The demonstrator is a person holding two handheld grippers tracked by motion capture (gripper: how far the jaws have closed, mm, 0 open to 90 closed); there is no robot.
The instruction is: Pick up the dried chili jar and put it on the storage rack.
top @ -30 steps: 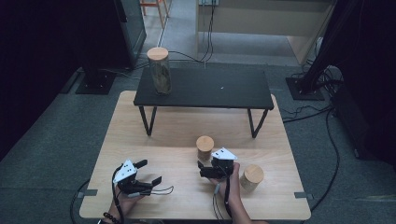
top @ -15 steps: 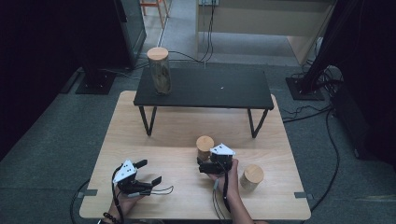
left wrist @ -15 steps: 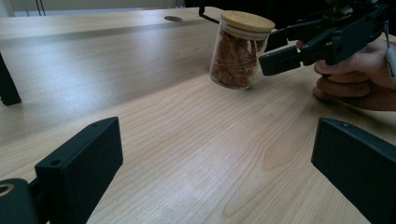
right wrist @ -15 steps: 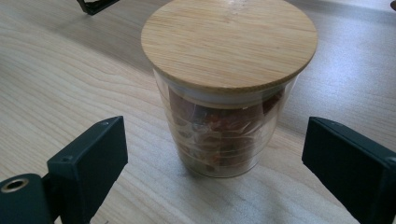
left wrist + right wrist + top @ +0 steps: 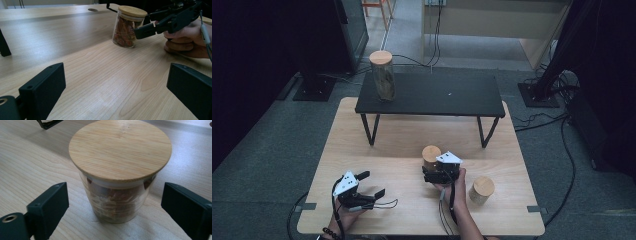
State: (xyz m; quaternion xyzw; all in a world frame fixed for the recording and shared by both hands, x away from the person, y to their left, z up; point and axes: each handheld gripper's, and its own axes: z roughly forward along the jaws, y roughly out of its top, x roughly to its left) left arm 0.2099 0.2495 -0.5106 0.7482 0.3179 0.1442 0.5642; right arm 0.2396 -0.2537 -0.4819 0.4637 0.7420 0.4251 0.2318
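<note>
A small glass jar [image 5: 120,170] with a bamboo lid and reddish-brown contents stands upright on the wooden table [image 5: 387,145], a little right of the middle [image 5: 431,156]. My right gripper [image 5: 117,203] straddles it. Its jaws have just been closing, with the jar between them, and a gap still shows on each side. In the left gripper view that gripper [image 5: 140,31] reaches the jar [image 5: 128,27] from the right. My left gripper [image 5: 373,184] rests open near the front left of the table with nothing between its fingers [image 5: 45,85].
A second short jar [image 5: 482,189] with a bamboo lid stands just right of my right hand. A low black bench [image 5: 432,95] crosses the far side of the table, with a tall lidded jar [image 5: 382,75] at its left end. Cables trail from both grippers.
My right gripper has edged slightly forward around the small jar. The left gripper has kept still.
</note>
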